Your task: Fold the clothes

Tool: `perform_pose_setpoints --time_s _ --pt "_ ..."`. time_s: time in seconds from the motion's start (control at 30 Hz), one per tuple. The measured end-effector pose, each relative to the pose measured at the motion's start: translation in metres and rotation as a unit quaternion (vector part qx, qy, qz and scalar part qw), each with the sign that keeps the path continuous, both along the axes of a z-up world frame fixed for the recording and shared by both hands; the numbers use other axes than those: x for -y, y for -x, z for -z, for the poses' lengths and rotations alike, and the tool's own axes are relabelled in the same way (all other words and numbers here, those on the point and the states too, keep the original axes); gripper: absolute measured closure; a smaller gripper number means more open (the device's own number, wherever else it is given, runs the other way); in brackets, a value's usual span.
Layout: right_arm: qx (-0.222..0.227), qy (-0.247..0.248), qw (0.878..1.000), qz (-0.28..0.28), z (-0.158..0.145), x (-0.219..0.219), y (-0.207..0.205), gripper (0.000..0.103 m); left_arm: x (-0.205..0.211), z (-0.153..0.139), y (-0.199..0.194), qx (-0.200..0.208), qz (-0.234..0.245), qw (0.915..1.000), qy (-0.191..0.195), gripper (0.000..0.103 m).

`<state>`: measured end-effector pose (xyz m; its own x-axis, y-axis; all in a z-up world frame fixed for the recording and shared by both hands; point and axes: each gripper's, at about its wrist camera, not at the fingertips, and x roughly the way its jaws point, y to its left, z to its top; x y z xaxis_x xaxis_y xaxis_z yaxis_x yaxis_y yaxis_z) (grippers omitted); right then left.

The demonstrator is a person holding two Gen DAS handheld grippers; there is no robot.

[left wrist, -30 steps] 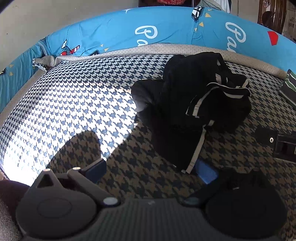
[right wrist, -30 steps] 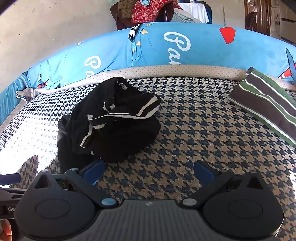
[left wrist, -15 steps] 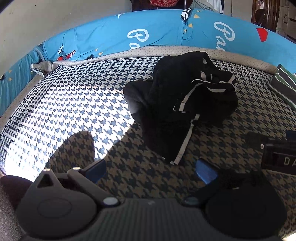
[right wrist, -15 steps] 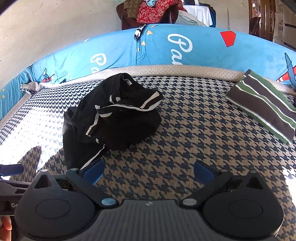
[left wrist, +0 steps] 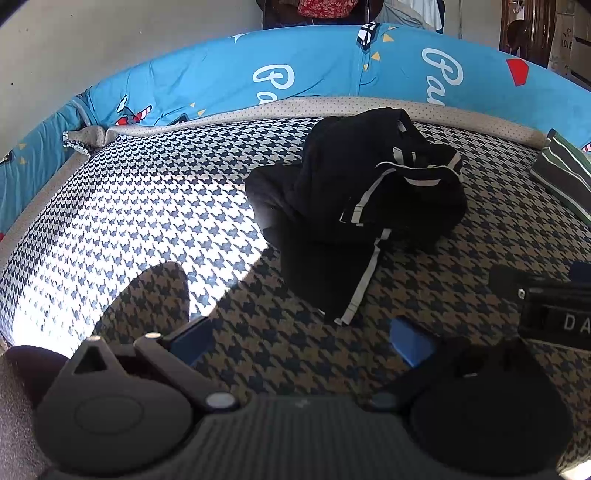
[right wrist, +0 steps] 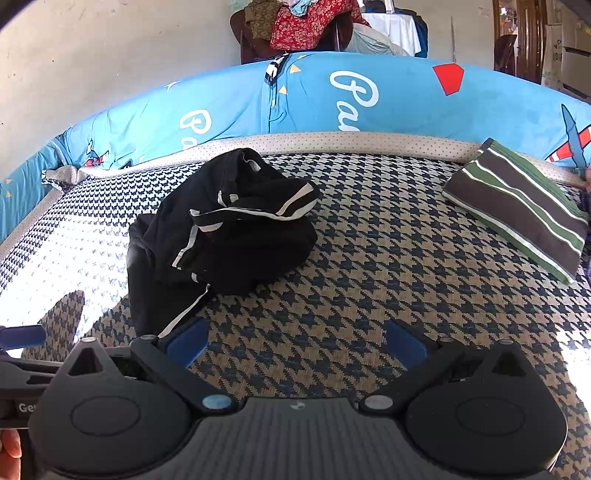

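Observation:
A crumpled black garment with white side stripes [left wrist: 354, 206] lies in a heap on the houndstooth mat [left wrist: 140, 206]; it also shows in the right wrist view [right wrist: 225, 229]. One striped leg end points toward me. My left gripper [left wrist: 301, 338] is open and empty, just short of that leg end. My right gripper [right wrist: 295, 339] is open and empty, low over the mat [right wrist: 388, 258], to the right of the garment. The right gripper's body [left wrist: 546, 310] shows at the right edge of the left wrist view.
A folded green, brown and white striped cloth [right wrist: 517, 206] lies at the mat's far right. A blue printed bolster [right wrist: 332, 99] borders the far side. Clothes hang on a chair [right wrist: 295, 26] behind it. Bright sunlight covers the mat's left part.
Both grippers have drawn back and risen a little, so the garment sits farther off. The left gripper no longer overlaps the striped leg end. Both stay open.

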<state>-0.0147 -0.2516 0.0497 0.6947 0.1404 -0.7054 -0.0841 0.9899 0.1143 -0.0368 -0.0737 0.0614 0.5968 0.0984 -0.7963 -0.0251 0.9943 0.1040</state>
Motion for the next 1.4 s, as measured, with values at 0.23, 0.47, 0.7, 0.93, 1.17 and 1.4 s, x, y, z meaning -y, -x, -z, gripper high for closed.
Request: perform_pose_setpoints --time_s 0.23,0.47,0.7,0.93,1.17,1.4 --pt "0.0 0.0 1.0 -0.002 -0.001 0.0 0.004 0.0 0.002 -0.002 0.002 0.001 0.002 1.0 -0.002 0.0" --pt "0.002 -0.002 1.0 -0.005 -0.004 0.001 0.007 0.0 0.004 -0.003 0.005 0.003 0.004 1.0 -0.004 0.0" --pt "0.001 -0.001 1.0 -0.003 -0.004 0.001 0.01 0.0 0.006 -0.004 0.009 0.005 0.006 1.0 -0.006 0.0" --pt "-0.002 0.001 1.0 -0.001 -0.003 0.001 0.011 0.0 0.006 -0.004 0.011 0.005 0.005 1.0 -0.007 0.0" --pt "0.001 0.004 1.0 -0.003 -0.003 0.0 0.012 0.0 0.006 -0.003 0.011 0.005 0.005 1.0 -0.004 0.0" --pt "-0.001 0.011 1.0 0.001 -0.003 -0.003 0.011 0.0 0.004 0.0 0.009 0.003 0.0 1.0 -0.002 0.0"
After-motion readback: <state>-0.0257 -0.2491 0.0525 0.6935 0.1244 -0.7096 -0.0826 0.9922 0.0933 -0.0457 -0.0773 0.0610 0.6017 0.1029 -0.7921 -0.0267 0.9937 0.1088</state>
